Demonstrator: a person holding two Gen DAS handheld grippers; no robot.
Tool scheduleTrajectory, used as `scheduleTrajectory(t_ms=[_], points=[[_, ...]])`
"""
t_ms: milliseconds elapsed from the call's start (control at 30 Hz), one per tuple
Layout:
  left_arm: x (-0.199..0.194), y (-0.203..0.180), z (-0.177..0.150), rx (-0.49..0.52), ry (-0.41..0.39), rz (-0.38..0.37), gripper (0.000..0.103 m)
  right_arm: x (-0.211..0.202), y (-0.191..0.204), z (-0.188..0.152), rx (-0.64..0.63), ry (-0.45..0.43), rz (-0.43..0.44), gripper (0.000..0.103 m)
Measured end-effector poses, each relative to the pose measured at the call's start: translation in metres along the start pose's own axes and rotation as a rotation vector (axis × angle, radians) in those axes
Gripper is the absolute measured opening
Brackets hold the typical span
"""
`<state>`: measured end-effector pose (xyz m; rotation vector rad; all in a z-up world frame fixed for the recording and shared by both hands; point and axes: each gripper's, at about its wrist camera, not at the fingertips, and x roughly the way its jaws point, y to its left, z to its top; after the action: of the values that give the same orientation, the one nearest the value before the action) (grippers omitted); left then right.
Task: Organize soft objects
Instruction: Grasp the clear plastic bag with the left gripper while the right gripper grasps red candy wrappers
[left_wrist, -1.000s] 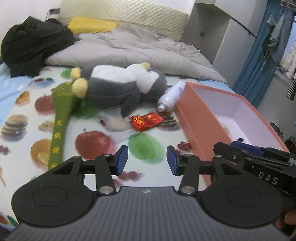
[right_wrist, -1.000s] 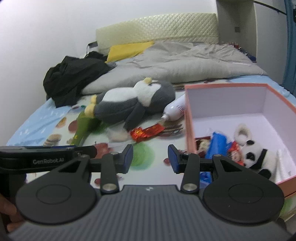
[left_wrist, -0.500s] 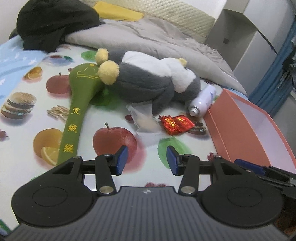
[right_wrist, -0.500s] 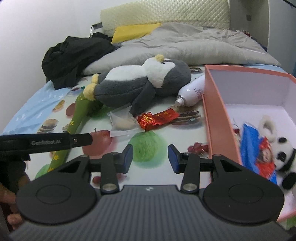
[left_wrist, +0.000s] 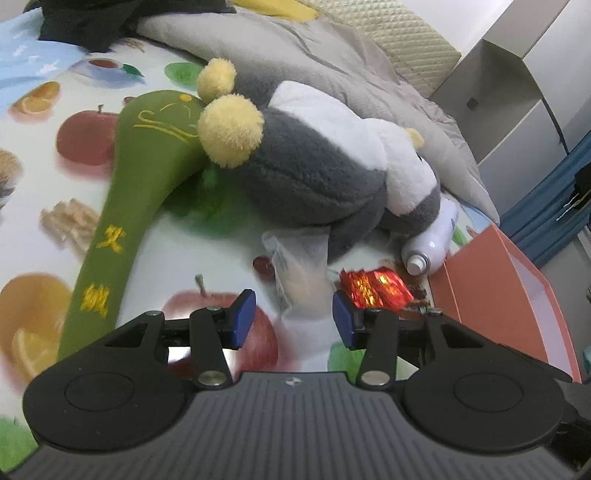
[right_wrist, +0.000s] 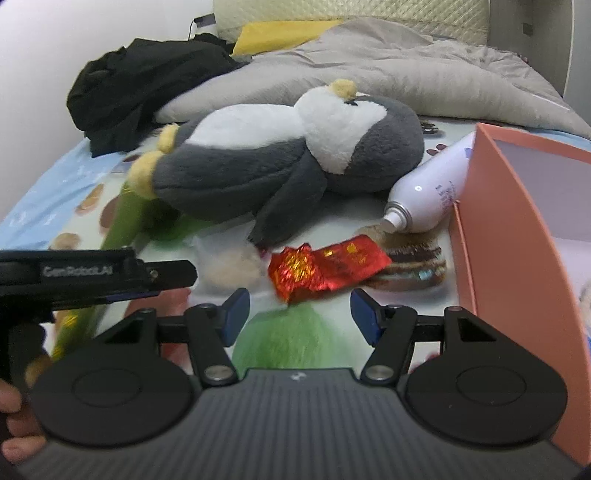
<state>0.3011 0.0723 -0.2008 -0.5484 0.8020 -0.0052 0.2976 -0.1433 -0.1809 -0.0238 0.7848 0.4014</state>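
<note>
A grey and white plush penguin (left_wrist: 314, 170) with yellow feet lies on the fruit-print bed sheet; it also shows in the right wrist view (right_wrist: 288, 158). A green stuffed stick (left_wrist: 125, 206) lies under its feet. A clear plastic bag (left_wrist: 299, 266) and a red foil wrapper (right_wrist: 325, 271) lie in front of it. My left gripper (left_wrist: 293, 323) is open and empty, close to the clear bag. My right gripper (right_wrist: 299, 317) is open and empty, just before the red wrapper.
An orange box (right_wrist: 517, 236) stands at the right, with a white spray bottle (right_wrist: 424, 203) against its wall. A grey duvet (right_wrist: 406, 81), black clothes (right_wrist: 147, 81) and a yellow pillow (right_wrist: 280, 33) lie at the back.
Both grippers have moved forward and down toward the penguin and the litter in front of it. The right gripper's jaws have opened wider.
</note>
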Motion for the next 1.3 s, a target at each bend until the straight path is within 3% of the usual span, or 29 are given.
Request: scheduleTrajectory(t_ms=[533, 667, 767, 933, 1300], points=[[0.049, 0.001, 0.017, 0.025, 0.05, -0.034, 0.051, 0.057, 0.007, 0.012, -0.063, 0.077, -0.023, 0.059], [0.052, -0.006, 0.014, 0.045, 0.076, -0.045, 0.049, 0.054, 0.008, 0.011, -0.079, 0.089, -0.032, 0.051], [0.052, -0.012, 0.011, 0.083, 0.089, -0.016, 0.039, 0.053, 0.007, 0.014, -0.083, 0.097, -0.032, 0.042], [0.048, -0.019, 0.007, 0.099, 0.092, -0.002, 0.027, 0.045, 0.011, 0.012, -0.109, 0.099, -0.044, 0.04], [0.015, -0.017, -0.016, 0.103, 0.097, -0.004, 0.02, 0.007, 0.008, -0.007, -0.105, 0.096, -0.076, 0.039]])
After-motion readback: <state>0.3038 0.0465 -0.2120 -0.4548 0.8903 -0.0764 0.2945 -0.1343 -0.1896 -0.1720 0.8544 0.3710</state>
